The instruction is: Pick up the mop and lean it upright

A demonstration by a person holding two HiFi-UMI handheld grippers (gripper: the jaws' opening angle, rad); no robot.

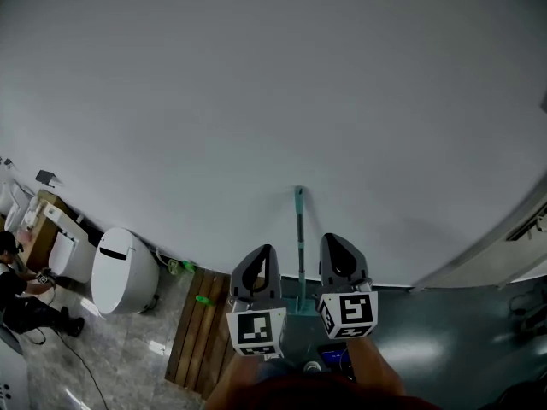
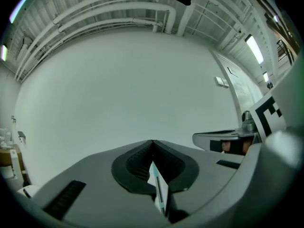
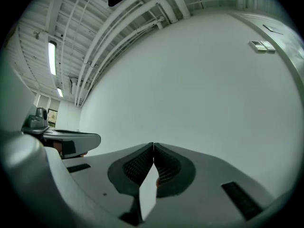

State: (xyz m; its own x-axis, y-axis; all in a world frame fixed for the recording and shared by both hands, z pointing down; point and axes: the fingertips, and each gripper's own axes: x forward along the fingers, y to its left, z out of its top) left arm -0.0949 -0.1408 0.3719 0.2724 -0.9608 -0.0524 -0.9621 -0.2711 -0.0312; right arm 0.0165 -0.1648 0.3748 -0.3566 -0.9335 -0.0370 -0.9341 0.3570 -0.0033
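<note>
Mop (image 1: 300, 229): we logged it upright, leaning on the white wall (image 1: 256, 101); task seemingly complete. Left gripper (image 2: 152, 141), right gripper (image 3: 153, 145): jaws closed, gripping nothing.

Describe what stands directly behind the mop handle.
A plain white wall stands behind the mop handle. Its lower end is covered by the left gripper and right gripper.

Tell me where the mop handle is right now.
In the head view the mop handle stands upright against the white wall, between the left gripper and the right gripper.
</note>
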